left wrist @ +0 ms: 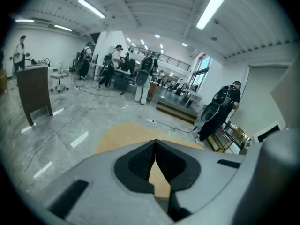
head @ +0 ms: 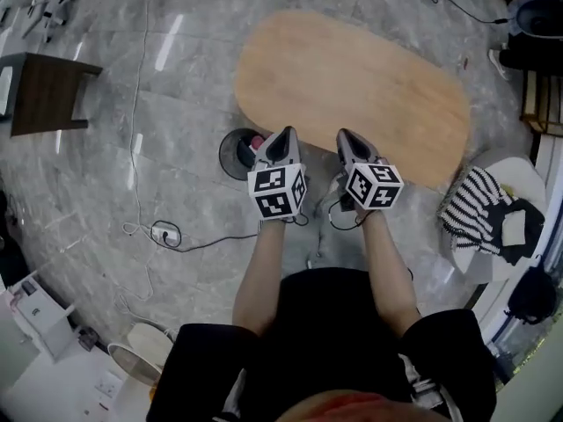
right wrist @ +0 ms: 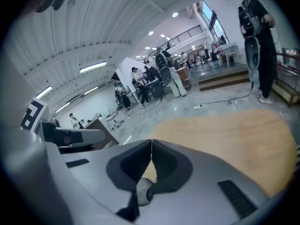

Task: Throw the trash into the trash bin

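Both grippers are up at the centre of the head view, side by side over the near edge of the oval light wooden table (head: 352, 86). The left gripper (head: 285, 134) has its fingertips (left wrist: 144, 157) pressed together, nothing between them. It's the same story on the right gripper (head: 343, 135): fingertips (right wrist: 165, 162) are pressed tip to tip and empty. Down on the grey marble floor (head: 106, 174), the round black trash bin (head: 232, 155) sits just left of the left gripper, beside the table. A small pink scrap (head: 257, 141), possibly the trash, shows at the bin's rim, half hidden. A white power strip (head: 165, 233) lies lower left.
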`<state>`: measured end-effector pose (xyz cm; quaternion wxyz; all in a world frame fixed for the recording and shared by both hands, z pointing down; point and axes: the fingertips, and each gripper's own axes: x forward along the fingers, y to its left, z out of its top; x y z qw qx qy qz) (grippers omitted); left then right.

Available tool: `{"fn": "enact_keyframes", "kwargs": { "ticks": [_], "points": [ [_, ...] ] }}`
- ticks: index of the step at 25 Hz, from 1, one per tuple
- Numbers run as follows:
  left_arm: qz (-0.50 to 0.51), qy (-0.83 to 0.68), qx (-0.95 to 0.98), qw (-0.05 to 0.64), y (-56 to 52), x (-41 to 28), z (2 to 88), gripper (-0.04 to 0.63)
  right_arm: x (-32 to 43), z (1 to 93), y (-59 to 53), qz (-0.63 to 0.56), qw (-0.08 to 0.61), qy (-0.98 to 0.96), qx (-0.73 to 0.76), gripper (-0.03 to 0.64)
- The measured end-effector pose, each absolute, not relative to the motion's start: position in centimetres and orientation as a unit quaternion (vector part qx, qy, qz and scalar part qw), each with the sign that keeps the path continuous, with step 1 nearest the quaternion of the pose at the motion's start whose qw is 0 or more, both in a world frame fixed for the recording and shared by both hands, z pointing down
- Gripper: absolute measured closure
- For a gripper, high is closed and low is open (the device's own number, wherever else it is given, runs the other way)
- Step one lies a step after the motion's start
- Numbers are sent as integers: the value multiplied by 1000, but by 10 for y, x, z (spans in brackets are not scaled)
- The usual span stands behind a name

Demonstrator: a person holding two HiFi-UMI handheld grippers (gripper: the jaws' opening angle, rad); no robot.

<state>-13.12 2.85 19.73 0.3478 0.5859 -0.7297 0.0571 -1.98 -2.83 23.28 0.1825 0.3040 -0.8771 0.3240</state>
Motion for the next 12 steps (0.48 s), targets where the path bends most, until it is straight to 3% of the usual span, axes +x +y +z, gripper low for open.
{"fn": "enact_keyframes", "kwargs": {
  "ticks": [8, 12],
  "points": [
    [-5, -722, 636, 272, -66, -59, 59, 588, 112, 97, -122, 306, 28, -844, 439, 606],
    [-27, -703, 676, 218, -103, -1, -13, 588, 174, 18, -158, 247, -13, -851, 463, 604]
  ]
}}
